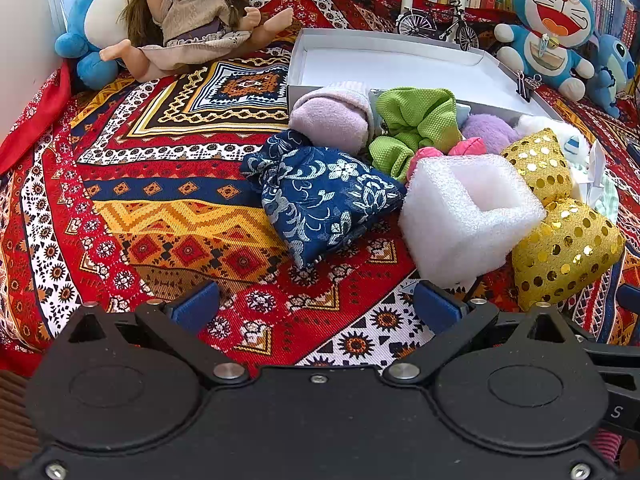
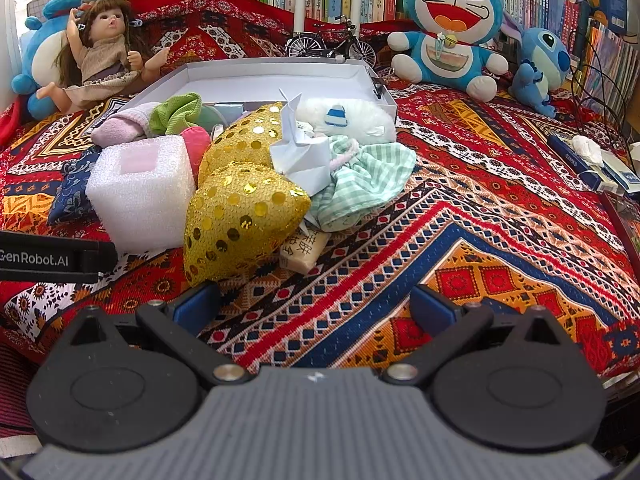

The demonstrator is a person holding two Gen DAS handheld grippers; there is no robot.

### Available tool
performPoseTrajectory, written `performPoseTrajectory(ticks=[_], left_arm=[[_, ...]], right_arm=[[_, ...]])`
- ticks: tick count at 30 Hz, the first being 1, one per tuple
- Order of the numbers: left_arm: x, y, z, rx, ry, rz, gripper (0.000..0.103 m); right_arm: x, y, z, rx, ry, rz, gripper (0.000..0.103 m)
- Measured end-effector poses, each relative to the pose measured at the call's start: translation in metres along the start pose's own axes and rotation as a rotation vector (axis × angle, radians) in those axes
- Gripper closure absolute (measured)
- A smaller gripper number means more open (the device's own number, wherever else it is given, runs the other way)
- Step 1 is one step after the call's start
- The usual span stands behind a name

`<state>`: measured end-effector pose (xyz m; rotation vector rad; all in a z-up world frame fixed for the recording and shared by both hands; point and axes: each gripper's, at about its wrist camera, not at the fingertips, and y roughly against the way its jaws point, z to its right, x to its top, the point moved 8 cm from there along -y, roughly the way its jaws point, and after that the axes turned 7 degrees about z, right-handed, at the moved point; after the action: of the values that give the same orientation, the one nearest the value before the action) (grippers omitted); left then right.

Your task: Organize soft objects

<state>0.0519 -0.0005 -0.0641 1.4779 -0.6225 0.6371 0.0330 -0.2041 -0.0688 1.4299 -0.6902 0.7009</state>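
A pile of soft things lies in front of an open white box (image 1: 384,46) (image 2: 276,66): a blue floral pouch (image 1: 324,196), a white foam block (image 1: 468,212) (image 2: 140,192), a gold sequin star (image 1: 560,236) (image 2: 240,204), a green scrunchie (image 1: 416,124), a pink sock roll (image 1: 332,120), a checked cloth (image 2: 368,180) and a white fluffy toy (image 2: 352,118). My left gripper (image 1: 316,308) is open and empty, just short of the pouch and foam block. My right gripper (image 2: 316,306) is open and empty, low over the cloth to the right of the star.
A doll (image 1: 192,16) and blue plush toys (image 2: 452,24) sit along the back before bookshelves. A toy bicycle (image 2: 332,42) stands behind the box. Small boxes (image 2: 592,164) lie at far right. The left gripper's body (image 2: 52,258) shows at the right wrist view's left edge.
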Motion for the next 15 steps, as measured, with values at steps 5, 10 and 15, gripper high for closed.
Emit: performPoseTrajectory(ticks=[5,10,15], left_arm=[[-0.001,0.002,-0.001,-0.009,-0.013,0.010,0.000],[-0.005,0.008,-0.002,-0.033,-0.056,0.038,0.000],[-0.007,0.012,-0.007,-0.057,-0.070,0.070,0.001]], right_arm=[[0.000,0.003,0.001,0.013,0.005,0.019,0.000],[-0.001,0.006,-0.001,0.028,0.014,0.035,0.000],[0.008,0.023,-0.012,0.105,0.047,0.135,0.001]])
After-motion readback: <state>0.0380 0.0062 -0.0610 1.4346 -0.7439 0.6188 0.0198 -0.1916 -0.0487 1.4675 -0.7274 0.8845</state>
